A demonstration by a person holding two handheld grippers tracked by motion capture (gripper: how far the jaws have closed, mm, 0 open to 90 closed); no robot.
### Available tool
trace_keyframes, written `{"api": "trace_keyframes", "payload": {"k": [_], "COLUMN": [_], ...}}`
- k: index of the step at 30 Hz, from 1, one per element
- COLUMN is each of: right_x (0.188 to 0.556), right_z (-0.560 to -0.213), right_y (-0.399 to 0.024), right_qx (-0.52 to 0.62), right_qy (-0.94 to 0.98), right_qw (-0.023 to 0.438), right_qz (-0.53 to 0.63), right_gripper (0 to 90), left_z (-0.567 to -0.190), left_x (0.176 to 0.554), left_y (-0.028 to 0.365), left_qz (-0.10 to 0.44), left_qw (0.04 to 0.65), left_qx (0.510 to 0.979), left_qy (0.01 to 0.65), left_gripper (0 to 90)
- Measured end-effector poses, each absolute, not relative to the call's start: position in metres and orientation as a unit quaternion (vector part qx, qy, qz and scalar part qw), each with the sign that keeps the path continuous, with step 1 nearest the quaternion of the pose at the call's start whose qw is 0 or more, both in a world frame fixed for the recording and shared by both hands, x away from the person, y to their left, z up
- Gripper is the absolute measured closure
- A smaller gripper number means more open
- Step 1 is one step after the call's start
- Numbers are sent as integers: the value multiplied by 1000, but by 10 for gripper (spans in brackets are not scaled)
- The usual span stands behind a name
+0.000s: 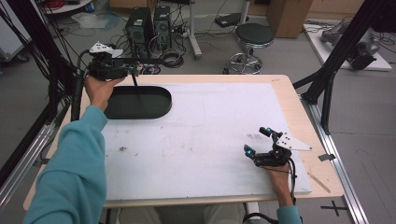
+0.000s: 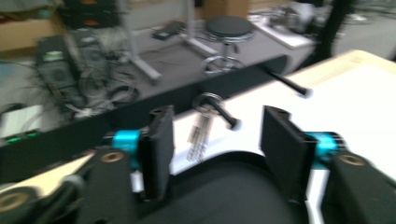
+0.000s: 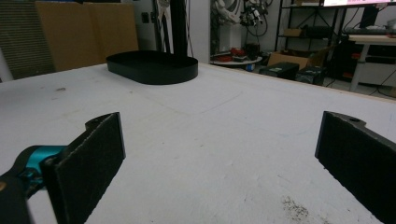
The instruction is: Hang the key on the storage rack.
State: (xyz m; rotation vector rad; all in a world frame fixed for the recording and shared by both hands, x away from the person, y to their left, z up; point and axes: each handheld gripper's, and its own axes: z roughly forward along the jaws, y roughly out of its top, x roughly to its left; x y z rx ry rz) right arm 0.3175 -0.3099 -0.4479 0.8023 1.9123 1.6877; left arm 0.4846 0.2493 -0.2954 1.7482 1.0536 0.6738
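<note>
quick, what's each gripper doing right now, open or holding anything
Left gripper: open, nothing between its fingers, held above the black oval plastic tray.
Right gripper: open wide, empty, low over the white table mat.

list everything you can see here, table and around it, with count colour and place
tray: 1, black, oval, far left of the table
stand: 1, black, upright post in the tray with pegs on a crossbar
keys: 1 bunch, silver, hanging on a stand peg
mat: 1, white, covering most of the table
table: 1, light wood
stool: 1, black seat, chrome base, floor beyond the table
computer towers: 2, black, floor beyond the table
left gripper: 1, black with blue, jaws open, held above the tray
right gripper: 1, black with blue, jaws open, near right of the mat
sleeves: teal, near edge
</note>
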Motion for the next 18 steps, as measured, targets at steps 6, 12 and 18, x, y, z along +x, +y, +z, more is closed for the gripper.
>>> {"api": "trace_keyframes", "payload": {"k": [6, 12, 18], "right_x": [318, 318, 318], "right_z": [-448, -448, -448], "right_y": [-310, -311, -310], "right_qx": [292, 292, 291], "right_qy": [696, 695, 696], "right_qw": [231, 228, 231], "right_qz": [614, 616, 615], "right_gripper": [7, 7, 7], "left_z": [-300, -302, -317], "left_x": [443, 390, 353], "left_y": [253, 272, 281], "left_qz": [308, 298, 289], "left_qw": [496, 539, 581], "left_qx": [733, 719, 702], "left_qy": [349, 322, 294], "left_gripper": [39, 16, 16]}}
